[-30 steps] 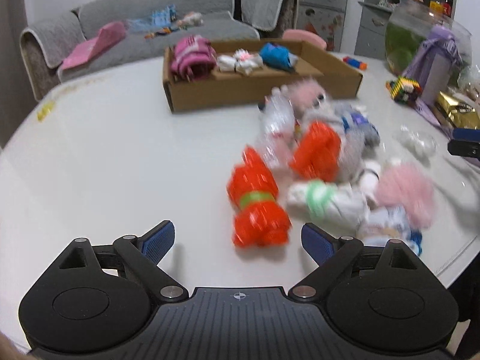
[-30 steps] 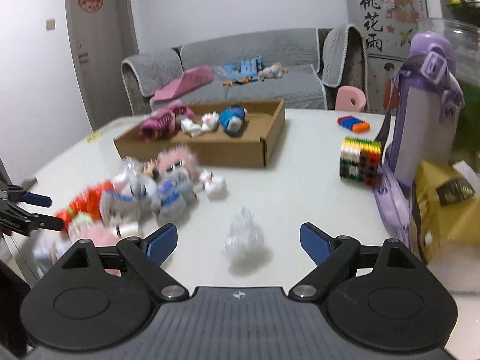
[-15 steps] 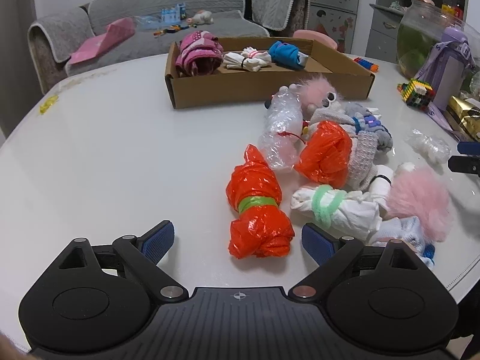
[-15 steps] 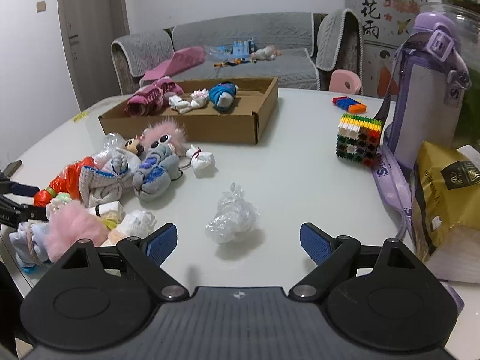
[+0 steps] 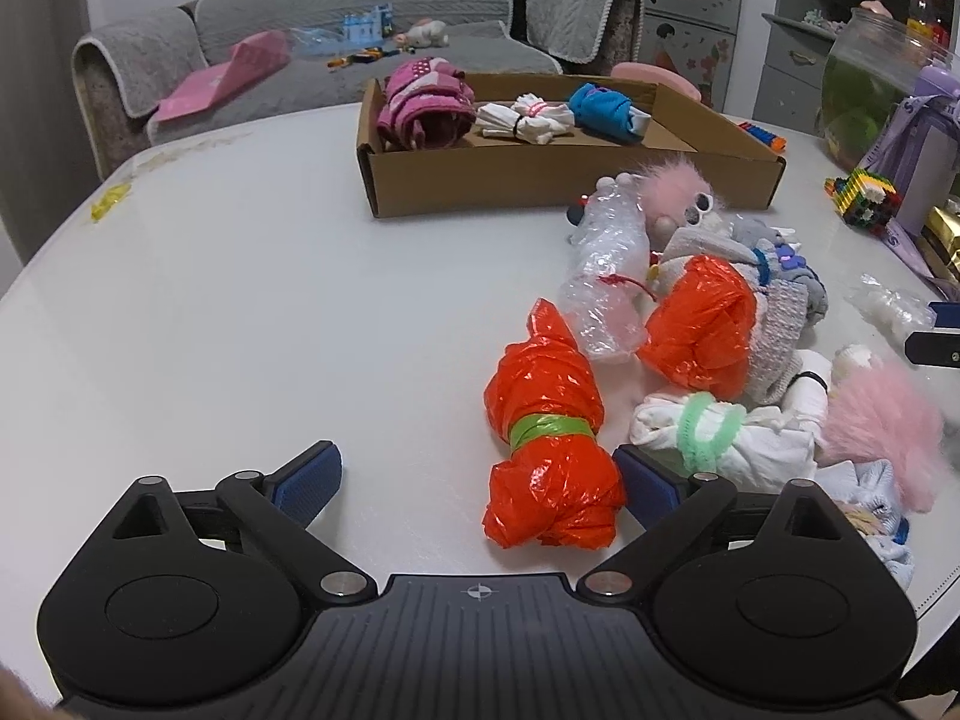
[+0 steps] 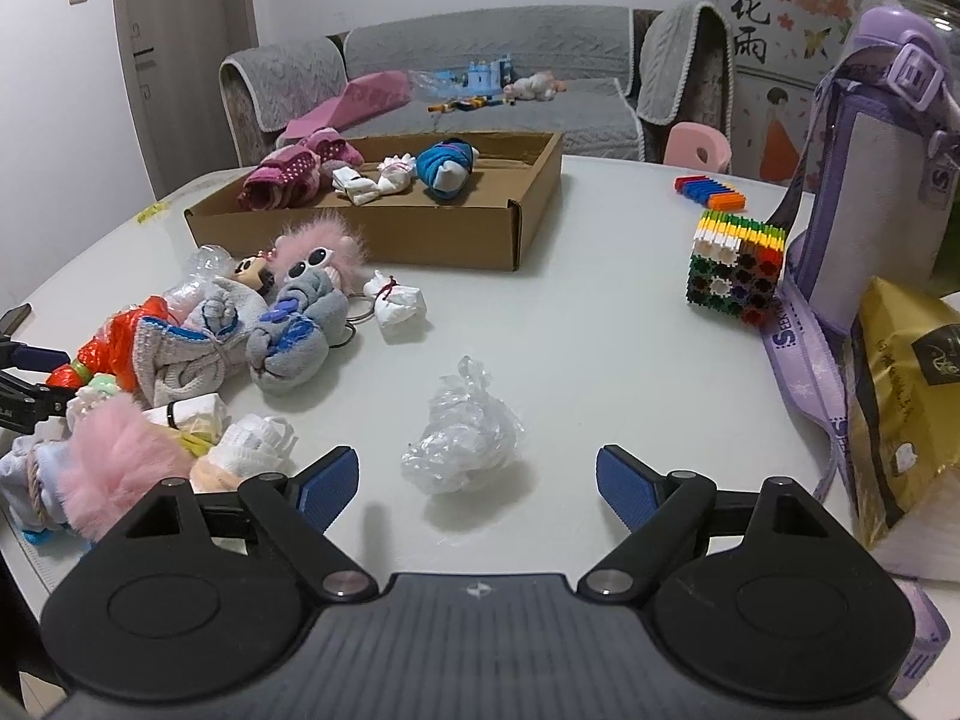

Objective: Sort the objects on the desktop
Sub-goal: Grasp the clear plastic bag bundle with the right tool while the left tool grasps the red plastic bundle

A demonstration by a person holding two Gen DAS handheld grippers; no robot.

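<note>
An orange bag bundle (image 5: 552,456) with a green band lies on the white table (image 5: 240,330). It sits between the fingertips of my left gripper (image 5: 477,480), close to the right pad. The jaws are opening and neither pad presses on it. A crumpled clear bag (image 6: 462,438) lies just ahead of my right gripper (image 6: 478,489). Its jaws are closing and the pads stand clear of the bag. A cardboard box (image 5: 540,180) (image 6: 360,240) at the back holds pink socks, a white bundle and a blue bundle.
A pile of bundles covers the table: a second orange bag (image 5: 696,330), a clear wrapped bundle (image 5: 606,264), a white roll with a green ring (image 5: 708,432), pink fluff (image 5: 882,420). A colourful block cube (image 6: 735,267), a purple bottle (image 6: 870,180) and a gold packet (image 6: 906,390) stand at the right.
The orange bundle now sits closer to the left jaws, which have spread a little. The right jaws have narrowed slightly around the clear bag. The earlier motion blur is gone.
</note>
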